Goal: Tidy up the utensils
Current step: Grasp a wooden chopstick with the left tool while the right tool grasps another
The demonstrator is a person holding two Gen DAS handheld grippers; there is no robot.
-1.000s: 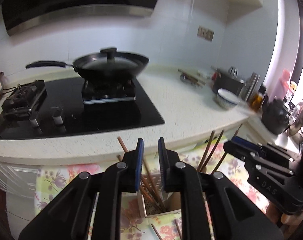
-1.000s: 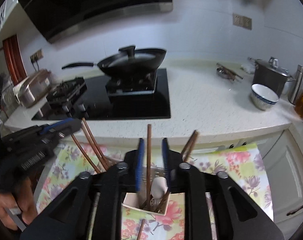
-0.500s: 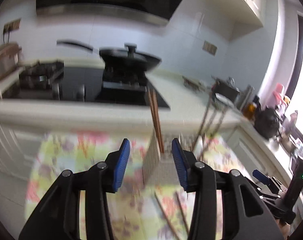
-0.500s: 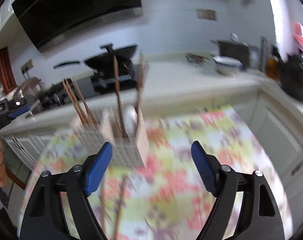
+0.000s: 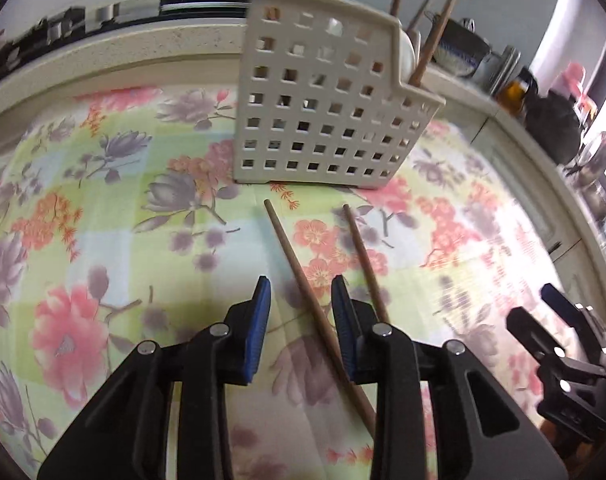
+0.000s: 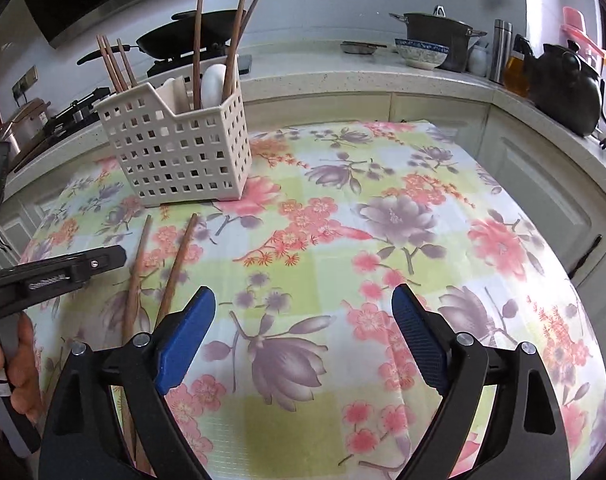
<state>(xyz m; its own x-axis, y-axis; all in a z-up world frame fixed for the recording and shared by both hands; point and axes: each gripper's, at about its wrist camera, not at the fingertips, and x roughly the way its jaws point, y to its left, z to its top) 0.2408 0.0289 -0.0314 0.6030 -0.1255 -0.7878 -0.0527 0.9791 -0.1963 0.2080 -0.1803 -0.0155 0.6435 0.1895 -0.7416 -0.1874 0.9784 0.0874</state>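
A cream perforated utensil basket [image 5: 323, 108] [image 6: 183, 148] stands on the floral tablecloth and holds several brown chopsticks and white spoons. Two loose brown chopsticks lie in front of it: one [image 5: 303, 276] [image 6: 137, 272] runs between the blue pads of my left gripper [image 5: 300, 300], which is open low over it; the other [image 5: 363, 256] [image 6: 179, 260] lies just to its right. My right gripper [image 6: 303, 320] is wide open and empty above the cloth, right of the chopsticks. It also shows in the left wrist view [image 5: 559, 340].
The floral cloth [image 6: 383, 220] covers a table beside a pale counter [image 6: 343, 76]. On the counter stand a wok on a stove [image 6: 191, 36], a pot [image 6: 435, 36], a bowl [image 6: 421, 52], bottles and a dark kettle [image 6: 563, 84].
Both grippers dropped from above the basket down to the cloth. The right gripper let go of a chopstick into the basket and opened wide. The left gripper opened over a loose chopstick.
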